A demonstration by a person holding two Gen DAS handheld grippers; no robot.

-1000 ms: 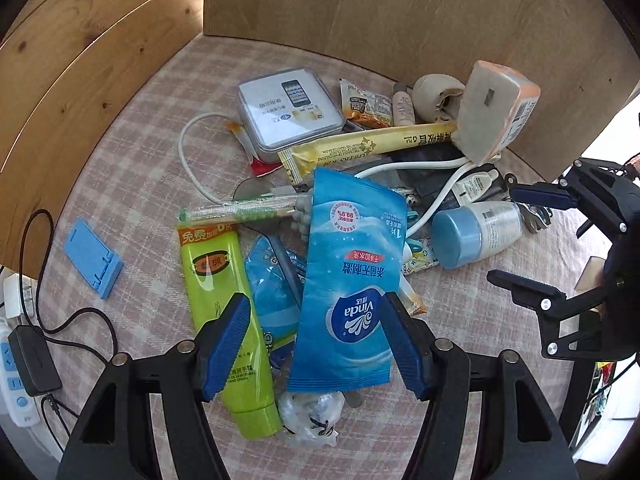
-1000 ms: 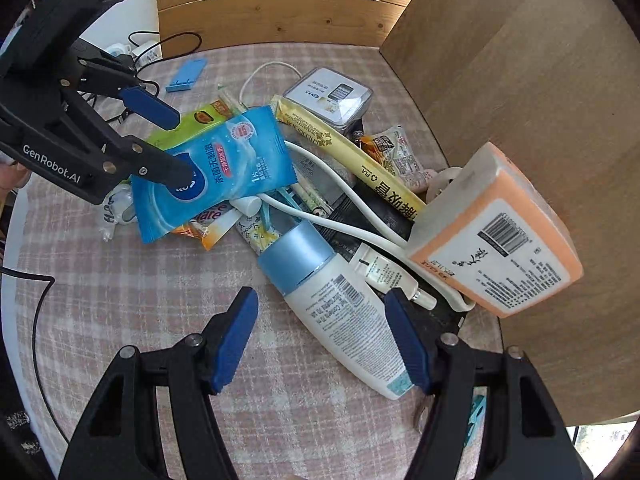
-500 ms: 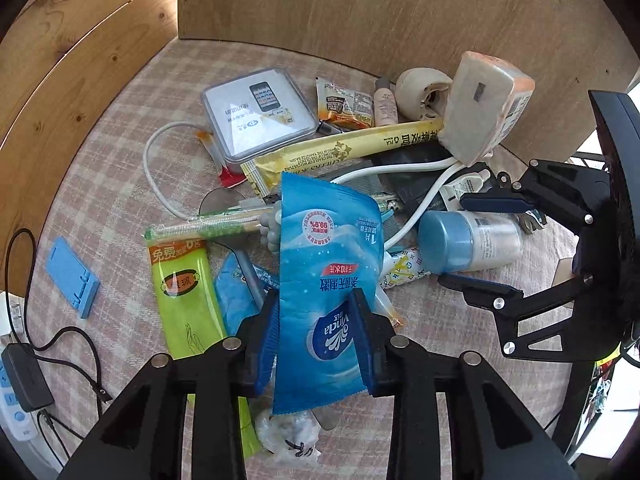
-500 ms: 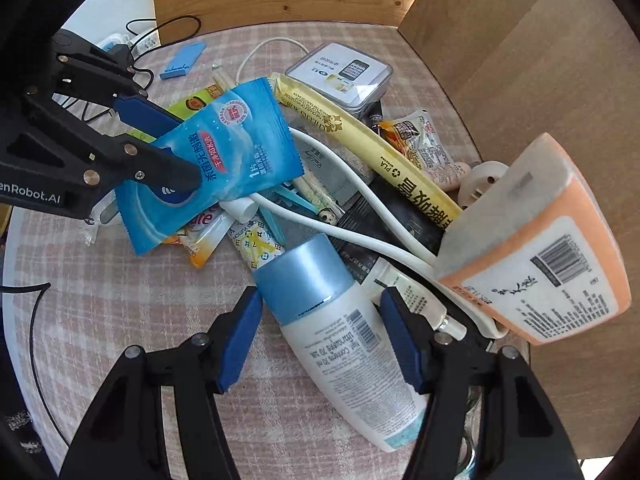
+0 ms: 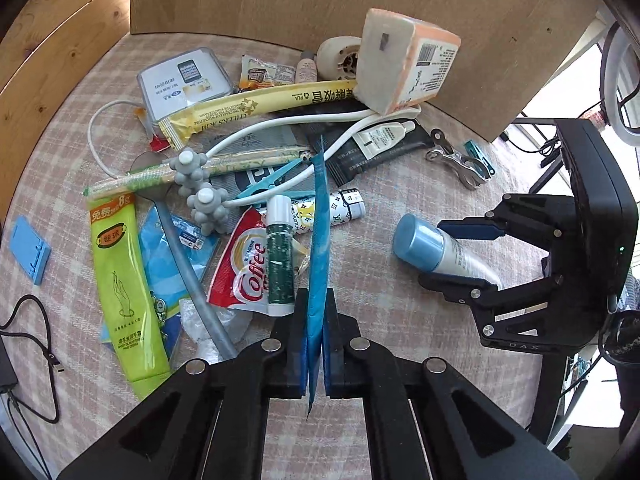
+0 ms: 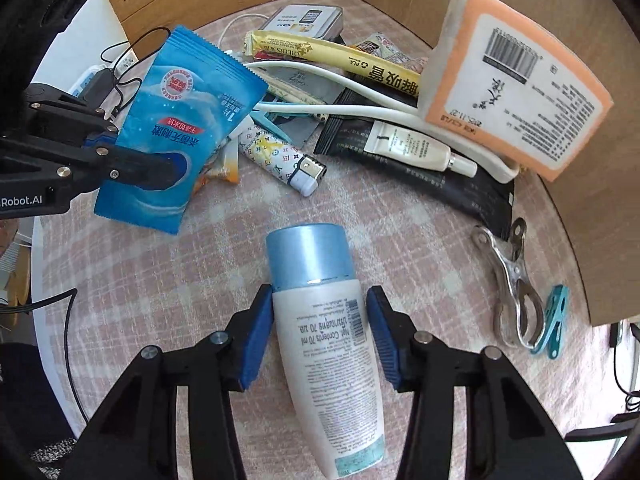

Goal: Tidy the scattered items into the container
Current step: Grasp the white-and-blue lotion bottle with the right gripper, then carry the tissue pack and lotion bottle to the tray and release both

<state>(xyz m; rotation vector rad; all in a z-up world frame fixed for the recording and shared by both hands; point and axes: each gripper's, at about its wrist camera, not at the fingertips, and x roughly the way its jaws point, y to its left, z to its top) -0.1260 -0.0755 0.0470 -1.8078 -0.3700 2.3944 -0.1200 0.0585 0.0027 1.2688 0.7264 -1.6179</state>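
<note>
My left gripper (image 5: 316, 328) is shut on a blue wet-wipe packet (image 5: 320, 240), held edge-on and lifted above the pile; the packet's face shows in the right wrist view (image 6: 180, 128). My right gripper (image 6: 318, 336) is closed around a white bottle with a blue cap (image 6: 320, 320), its pads touching the bottle's sides; in the left wrist view the bottle (image 5: 436, 250) sits between those fingers. The wooden container wall (image 5: 320, 4) stands behind the pile.
Scattered on the checked cloth: a green tube (image 5: 124, 276), coffee sachet (image 5: 248, 272), yellow packet (image 5: 260, 108), tin box (image 5: 184, 80), orange-and-white sponge block (image 6: 516, 80), lighter (image 6: 284, 160), metal clip (image 6: 512, 284), white cable (image 5: 280, 124). Black cables lie at the left edge.
My left gripper closed on the wipe packet and lifted it edge-on, uncovering the coffee sachet. My right gripper moved onto the bottle and closed against it, drawing it away from the pile.
</note>
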